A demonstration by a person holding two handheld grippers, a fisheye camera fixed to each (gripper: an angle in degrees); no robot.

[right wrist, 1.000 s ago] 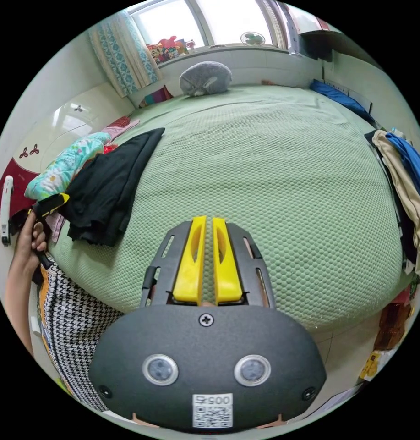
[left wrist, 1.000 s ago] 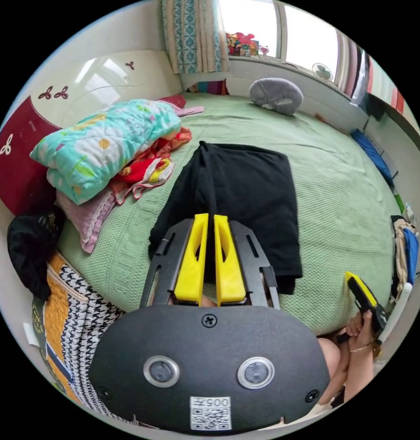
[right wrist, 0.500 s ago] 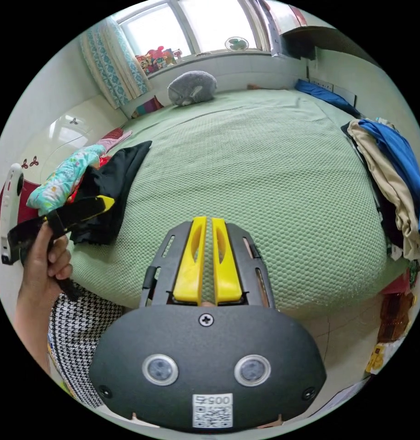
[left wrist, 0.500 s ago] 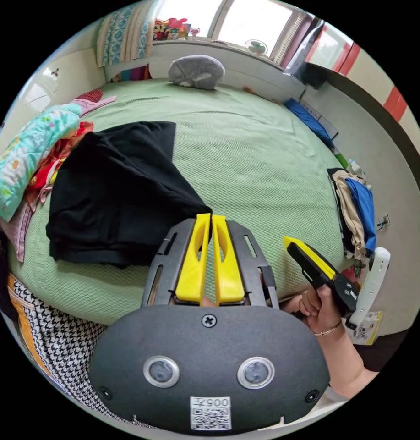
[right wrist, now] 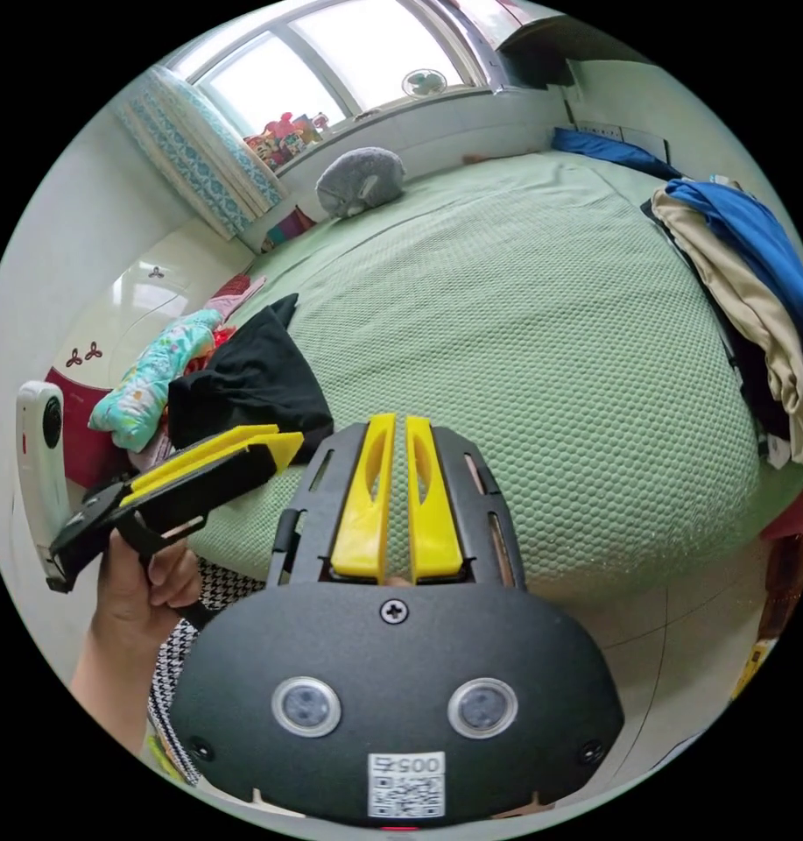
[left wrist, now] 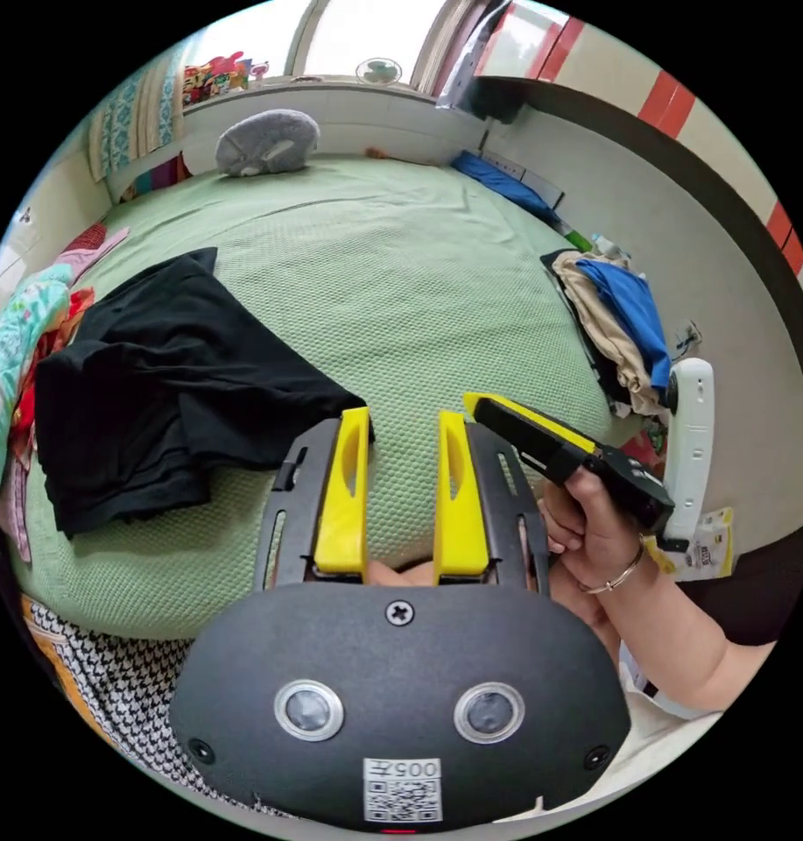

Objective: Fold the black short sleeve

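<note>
Left gripper view: black short sleeve (left wrist: 169, 385) lies loosely folded on the bed (left wrist: 436, 289).
Left tool (left wrist: 401, 434) gapes empty; right tool (right wrist: 392, 438) is pressed together, holding nothing.

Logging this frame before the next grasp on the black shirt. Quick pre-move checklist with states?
1. left gripper open, nothing between its jaws: ok.
2. right gripper shut on nothing: not ok for a grasp, open it first.
3. black short sleeve neatly folded: not ok, it lies bunched on the green bed.
4. Sleeves and hem located: cannot tell.
5. Bare bed beside the shirt: ok.
</note>
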